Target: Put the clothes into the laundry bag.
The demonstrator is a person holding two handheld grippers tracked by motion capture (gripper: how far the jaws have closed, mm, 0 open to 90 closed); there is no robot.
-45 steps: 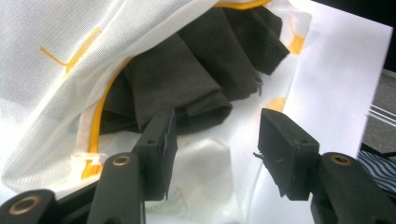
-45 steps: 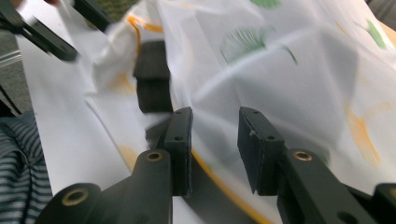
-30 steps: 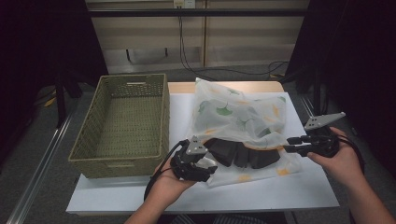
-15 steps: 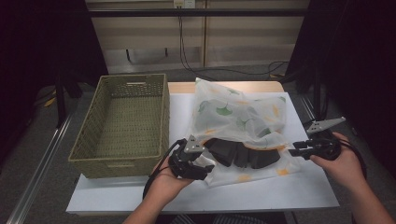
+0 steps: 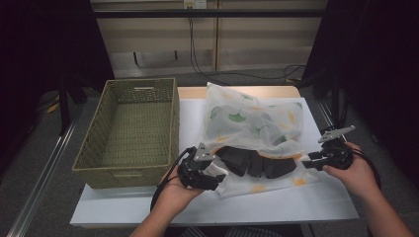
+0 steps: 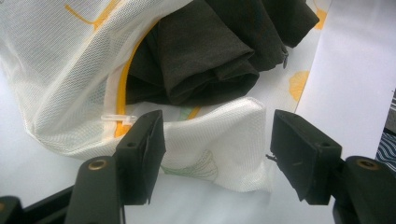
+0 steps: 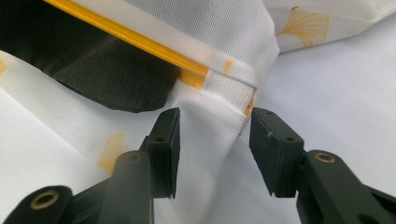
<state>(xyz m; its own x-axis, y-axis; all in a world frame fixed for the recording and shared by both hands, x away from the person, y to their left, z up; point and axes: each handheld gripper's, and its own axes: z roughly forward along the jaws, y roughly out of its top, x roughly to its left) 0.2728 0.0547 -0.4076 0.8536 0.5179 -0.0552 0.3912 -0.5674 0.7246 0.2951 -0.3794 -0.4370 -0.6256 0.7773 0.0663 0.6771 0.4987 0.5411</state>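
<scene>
We count one white mesh laundry bag [image 5: 252, 123] on the table [image 5: 326, 202], one dark garment [image 5: 254, 163] bunched at its open mouth, one empty wicker basket [image 5: 136, 131] along the table's left edge, and two handheld grippers.

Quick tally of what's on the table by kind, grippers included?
Mesh laundry bag, white with a leaf print: 1
Dark garment sticking out of the bag's open zip: 1
Woven basket: 1
Grippers, left gripper and right gripper: 2
Total: 5
</scene>
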